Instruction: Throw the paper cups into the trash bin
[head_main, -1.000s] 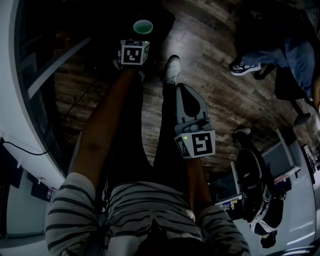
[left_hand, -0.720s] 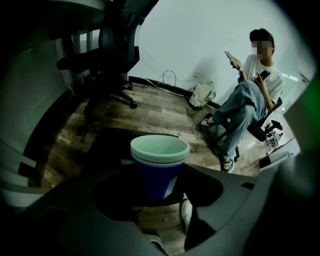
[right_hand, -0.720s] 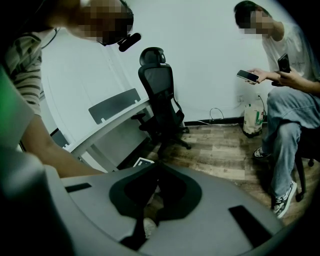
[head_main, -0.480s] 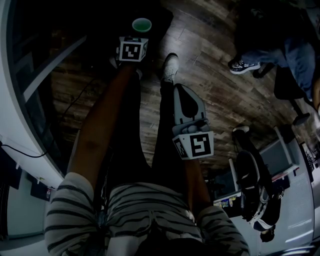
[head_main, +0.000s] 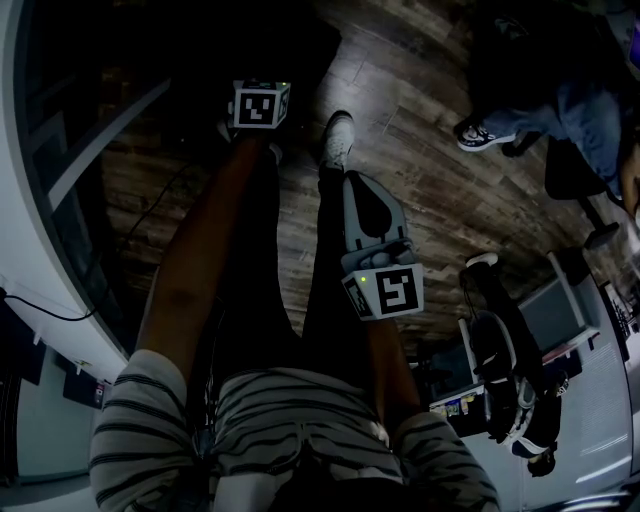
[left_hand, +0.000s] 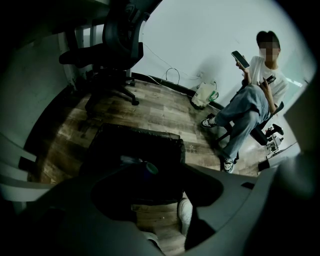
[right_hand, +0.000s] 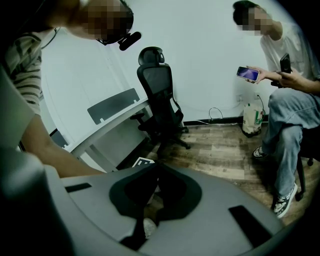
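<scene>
A black trash bin (left_hand: 134, 150) stands on the wood floor right under my left gripper (left_hand: 160, 172). The jaws of that gripper stand apart with nothing between them. A dark paper cup (left_hand: 141, 165) with a greenish rim lies tilted over the bin's dark opening, free of the jaws. In the head view only the left gripper's marker cube (head_main: 260, 105) shows at the edge of the dark bin (head_main: 290, 40), and the cup is not visible there. My right gripper (head_main: 357, 185) hangs lower beside the person's leg, shut and empty, its jaws meeting (right_hand: 155, 172).
A seated person (left_hand: 247, 102) with a phone is off to the right, feet on the floor. A black office chair (left_hand: 117, 45) and a white bag (left_hand: 205, 94) stand by the wall. A white desk edge (head_main: 20, 200) curves along the left. My own shoe (head_main: 338, 138) is near the bin.
The green-rimmed cup held out in front of the left gripper has left the jaws and vanished from the head view. The right gripper has barely moved.
</scene>
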